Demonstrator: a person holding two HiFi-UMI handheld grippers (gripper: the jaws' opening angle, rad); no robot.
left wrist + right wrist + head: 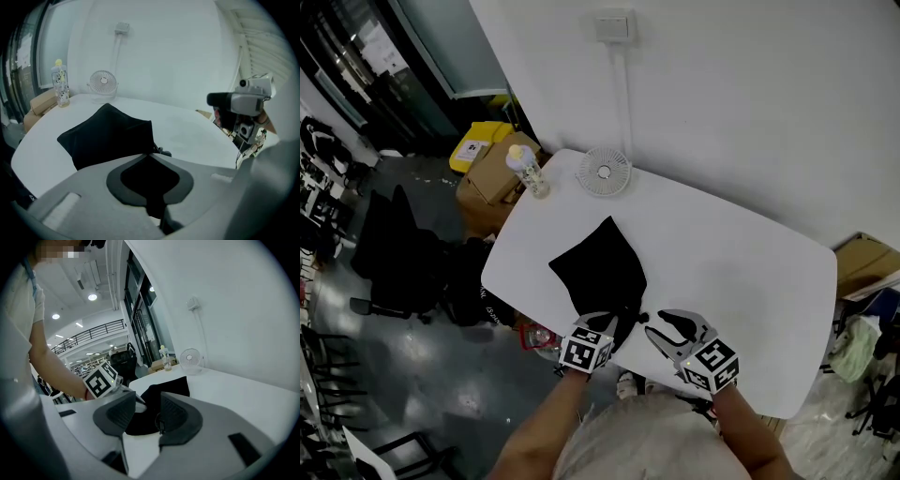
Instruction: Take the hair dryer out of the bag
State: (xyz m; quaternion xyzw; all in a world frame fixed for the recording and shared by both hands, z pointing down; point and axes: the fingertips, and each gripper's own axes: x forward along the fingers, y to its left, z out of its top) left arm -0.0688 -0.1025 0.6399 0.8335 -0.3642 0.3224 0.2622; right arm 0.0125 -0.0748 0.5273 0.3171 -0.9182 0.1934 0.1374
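One bottle (528, 172) stands at the 10 o'clock corner of the white table (741, 272), with one fan (604, 172) at 11. One flat, matte black bag (602, 267) lies left of centre, a corner pointing to 12. The left gripper (150, 155) pinches its 6 o'clock edge. The right gripper (149, 401), at 5, has its jaws parted and grips nothing.

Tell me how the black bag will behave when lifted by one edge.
Likely floppy: the black bag lies creased and slumped on the table, so it should drape. Its raised hump hints at something inside, so it may sag.
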